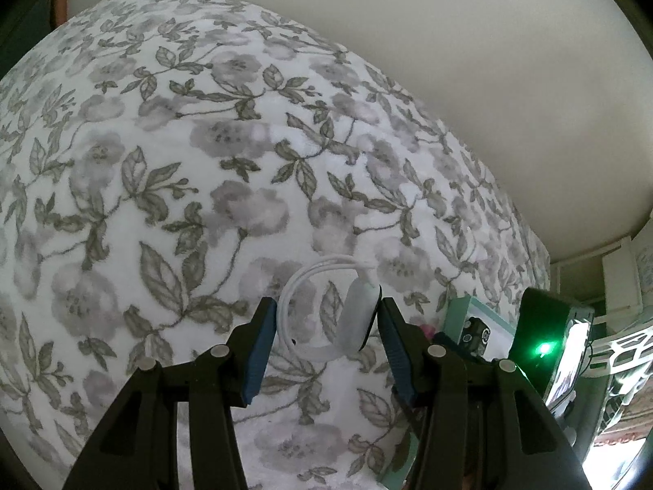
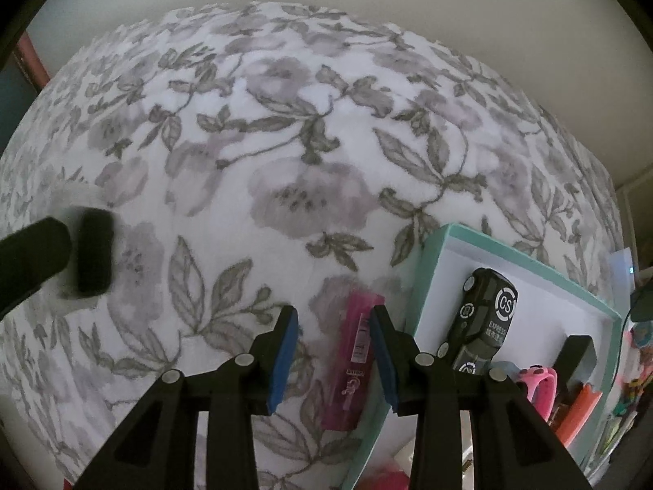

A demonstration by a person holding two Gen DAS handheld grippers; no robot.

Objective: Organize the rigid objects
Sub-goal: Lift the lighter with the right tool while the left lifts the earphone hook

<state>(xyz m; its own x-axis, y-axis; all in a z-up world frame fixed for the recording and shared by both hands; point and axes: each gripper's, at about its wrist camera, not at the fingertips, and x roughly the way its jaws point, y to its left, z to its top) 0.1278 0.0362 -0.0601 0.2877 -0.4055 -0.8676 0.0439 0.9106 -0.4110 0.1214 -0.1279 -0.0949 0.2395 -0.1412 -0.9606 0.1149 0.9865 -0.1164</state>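
On the floral blanket [image 1: 171,155] lies a white oval charger [image 1: 359,318] with its white cable [image 1: 298,286] looped beside it. My left gripper [image 1: 326,306] is open around it, and the charger rests close against the right-hand pad. In the right wrist view a pink oblong case [image 2: 353,363] lies on the blanket beside a teal box [image 2: 526,255]. My right gripper [image 2: 334,312] is open with the pink case between its fingers, nearer the right one. The box holds a black toy car [image 2: 487,318].
The teal box also holds a pink strap [image 2: 540,384], an orange piece [image 2: 579,408] and a black block [image 2: 575,347]. A blurred black finger [image 2: 94,253] of the left tool shows at the left edge. The right tool's housing with a green light [image 1: 543,347] stands right of the box [image 1: 461,310]. A pale wall rises behind the bed.
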